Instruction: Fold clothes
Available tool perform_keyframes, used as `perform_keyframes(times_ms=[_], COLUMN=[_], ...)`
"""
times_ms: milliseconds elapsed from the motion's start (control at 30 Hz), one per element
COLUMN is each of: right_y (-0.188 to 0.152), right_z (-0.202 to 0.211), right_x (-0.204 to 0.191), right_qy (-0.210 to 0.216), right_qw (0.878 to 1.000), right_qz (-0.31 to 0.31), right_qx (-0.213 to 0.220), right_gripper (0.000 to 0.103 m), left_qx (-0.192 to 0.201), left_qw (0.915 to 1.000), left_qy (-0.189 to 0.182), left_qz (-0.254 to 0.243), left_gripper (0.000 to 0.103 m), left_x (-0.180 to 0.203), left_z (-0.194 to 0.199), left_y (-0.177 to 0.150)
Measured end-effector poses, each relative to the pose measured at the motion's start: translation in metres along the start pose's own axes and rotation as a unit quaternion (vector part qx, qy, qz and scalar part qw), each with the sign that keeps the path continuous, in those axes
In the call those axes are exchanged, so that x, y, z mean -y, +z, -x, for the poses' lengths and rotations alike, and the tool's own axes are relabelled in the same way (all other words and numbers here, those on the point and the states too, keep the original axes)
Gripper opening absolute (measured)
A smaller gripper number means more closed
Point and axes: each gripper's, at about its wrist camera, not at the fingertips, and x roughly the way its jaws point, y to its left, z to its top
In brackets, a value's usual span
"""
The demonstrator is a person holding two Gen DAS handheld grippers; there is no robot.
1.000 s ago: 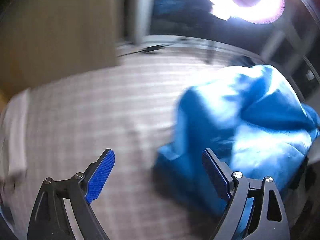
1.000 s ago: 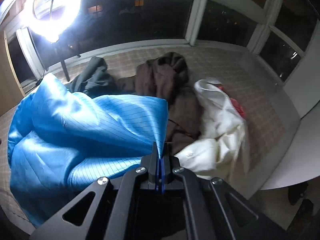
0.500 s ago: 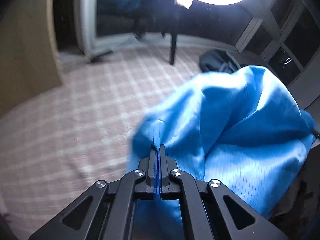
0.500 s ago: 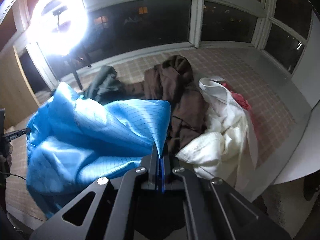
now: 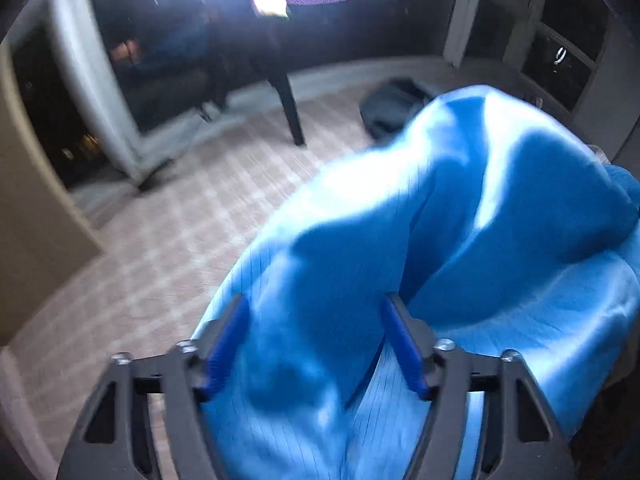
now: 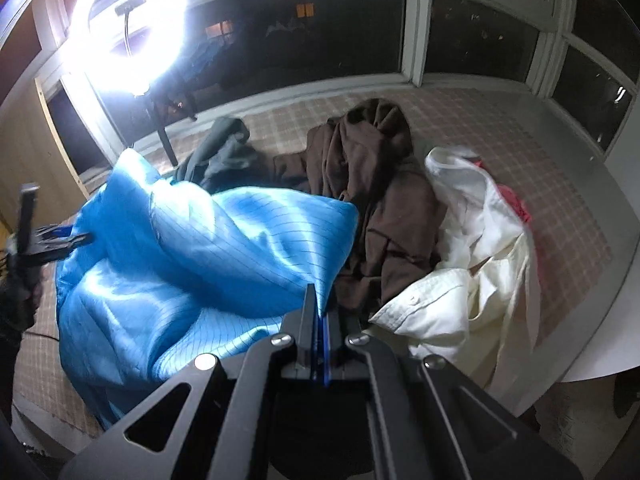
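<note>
My right gripper (image 6: 319, 308) was clenched on a corner of the blue garment (image 6: 192, 264), which lay heaped on the checked mat (image 6: 560, 184), left of the brown garment (image 6: 380, 208). My left gripper (image 5: 316, 340) was opening, blue cloth between its pads untouched

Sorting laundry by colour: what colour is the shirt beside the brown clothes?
White, or cream; the shirt shows best in the right wrist view.
</note>
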Motion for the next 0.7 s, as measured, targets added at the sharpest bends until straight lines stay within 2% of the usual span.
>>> perform_keyframes(times_ms=[33,67,133,233,333,400,500,633,700], right_y=[-0.001,-0.002,-0.002,0.006,0.029,0.050,0.077,0.091,0.090], right_z=[-0.005,-0.009,-0.015,-0.004,0.029,0.062,0.125,0.219,0.264], right_x=[-0.001,-0.001,-0.005,-0.017,-0.034,-0.052,-0.087,-0.130,-0.149], right_qy=[0.000,0.001,0.014,0.037,0.061,0.081,0.094,0.119,0.126], right_qw=[1.000,1.000,1.000,0.999,0.996,0.991,0.978,0.954,0.941], right_qz=[-0.001,-0.002,-0.005,-0.009,-0.013,-0.005,0.022,0.051,0.062], right_qx=[-0.004,-0.007,-0.011,0.012,0.065,0.108,0.183,0.272,0.308], right_gripper=[0.001,0.001,0.001,0.001,0.001,0.001,0.001,0.001,0.001], left_qx=[-0.011,-0.021,0.002,0.061,0.129,0.175,0.239,0.310,0.333], left_qw=[0.9994,0.9975,0.9948,0.9946,0.9882,0.9809,0.9696,0.9502,0.9417], left_qy=[-0.024,-0.048,-0.071,-0.053,-0.043,-0.044,-0.011,0.032,0.051], left_qz=[0.024,0.047,0.073,0.065,0.070,0.073,0.049,0.014,-0.004], left_gripper=[0.001,0.001,0.001,0.001,0.001,0.001,0.001,0.001,0.001], left_x=[-0.009,-0.018,-0.034,-0.051,-0.077,-0.094,-0.104,-0.109,-0.106], left_z=[-0.008,-0.016,0.006,0.079,0.179,0.250,0.354,0.482,0.534], left_y=[0.000,0.001,-0.003,-0.005,-0.004,-0.007,-0.018,-0.047,-0.067])
